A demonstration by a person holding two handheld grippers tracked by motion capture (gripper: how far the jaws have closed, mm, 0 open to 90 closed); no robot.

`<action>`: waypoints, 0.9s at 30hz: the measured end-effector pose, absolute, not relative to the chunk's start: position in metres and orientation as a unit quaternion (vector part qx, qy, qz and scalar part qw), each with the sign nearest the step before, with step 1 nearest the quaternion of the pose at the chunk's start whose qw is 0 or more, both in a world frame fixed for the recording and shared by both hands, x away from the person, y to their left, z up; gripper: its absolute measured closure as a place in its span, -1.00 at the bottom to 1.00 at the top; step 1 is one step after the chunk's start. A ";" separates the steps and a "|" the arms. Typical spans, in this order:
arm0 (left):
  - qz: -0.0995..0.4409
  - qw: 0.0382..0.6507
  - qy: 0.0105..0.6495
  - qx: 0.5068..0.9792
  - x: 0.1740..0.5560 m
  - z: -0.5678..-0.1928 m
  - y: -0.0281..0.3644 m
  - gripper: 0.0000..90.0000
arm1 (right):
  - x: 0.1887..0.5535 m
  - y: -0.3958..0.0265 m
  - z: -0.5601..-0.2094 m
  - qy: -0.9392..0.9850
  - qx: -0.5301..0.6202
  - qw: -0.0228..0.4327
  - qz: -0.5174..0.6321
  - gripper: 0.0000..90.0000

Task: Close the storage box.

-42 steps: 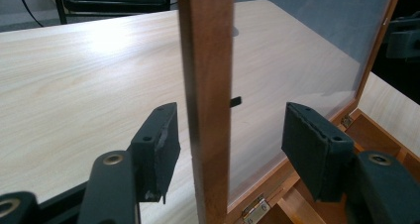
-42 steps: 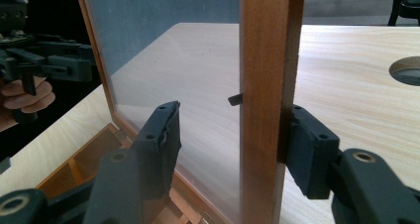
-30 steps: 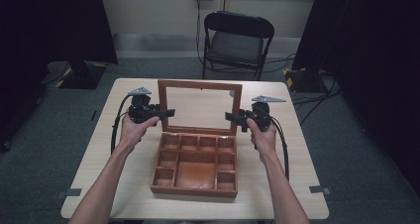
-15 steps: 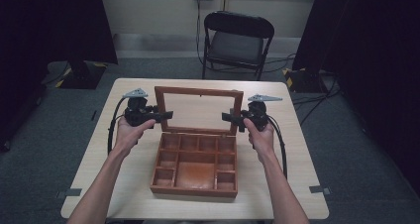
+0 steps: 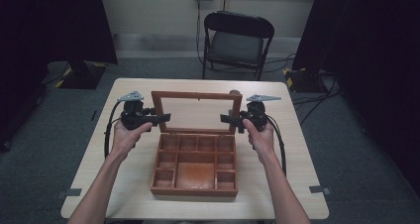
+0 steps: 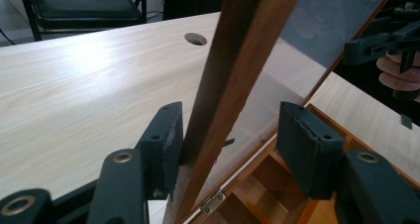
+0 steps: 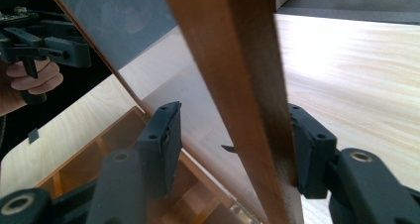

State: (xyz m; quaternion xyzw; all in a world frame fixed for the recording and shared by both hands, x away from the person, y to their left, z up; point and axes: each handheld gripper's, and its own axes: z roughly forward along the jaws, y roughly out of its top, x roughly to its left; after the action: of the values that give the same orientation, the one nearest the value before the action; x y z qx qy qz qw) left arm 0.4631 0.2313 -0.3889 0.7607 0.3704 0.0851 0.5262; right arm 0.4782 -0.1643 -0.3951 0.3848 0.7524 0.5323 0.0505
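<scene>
Overhead, mid-frame: wooden box open on table, glazed lid raised near upright behind its compartments. Left gripper at lid's left stile, right gripper at right stile, one per side, probably to keep the frame square while swinging.

Left gripper view, centre: jaws wide, straddling the stile; left pad touching wood, right pad clear of the pane. Not clamped.

Right gripper view, centre: jaws likewise parted around its stile; right pad against wood, left pad off it. Steadying, apparently, rather than pinching.
</scene>
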 end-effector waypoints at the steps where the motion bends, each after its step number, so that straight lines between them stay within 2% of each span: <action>1: 0.084 0.527 0.369 0.761 0.462 -0.389 0.231 -0.03 | 0.477 -0.164 -0.395 0.752 0.385 0.049 0.532 -0.01; 8: 0.086 0.529 0.360 0.763 0.452 -0.389 0.233 0.00 | 0.470 -0.165 -0.396 0.752 0.385 0.054 0.532 -0.08; 13: 0.084 0.528 0.360 0.765 0.450 -0.390 0.231 -0.09 | 0.465 -0.164 -0.394 0.755 0.386 0.061 0.526 -0.09; 17: 0.085 0.523 0.358 0.769 0.448 -0.389 0.231 0.00 | 0.462 -0.164 -0.394 0.758 0.383 0.061 0.525 -0.09; 27: 0.088 0.522 0.347 0.774 0.439 -0.391 0.226 -0.05 | 0.445 -0.164 -0.396 0.763 0.375 0.063 0.523 -0.13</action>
State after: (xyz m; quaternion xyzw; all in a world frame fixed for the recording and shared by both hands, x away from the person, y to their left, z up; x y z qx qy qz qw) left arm 0.4391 0.2261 -0.3914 0.7743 0.3471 0.0876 0.5219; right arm 0.4455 -0.1642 -0.3965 0.3753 0.7626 0.5231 0.0632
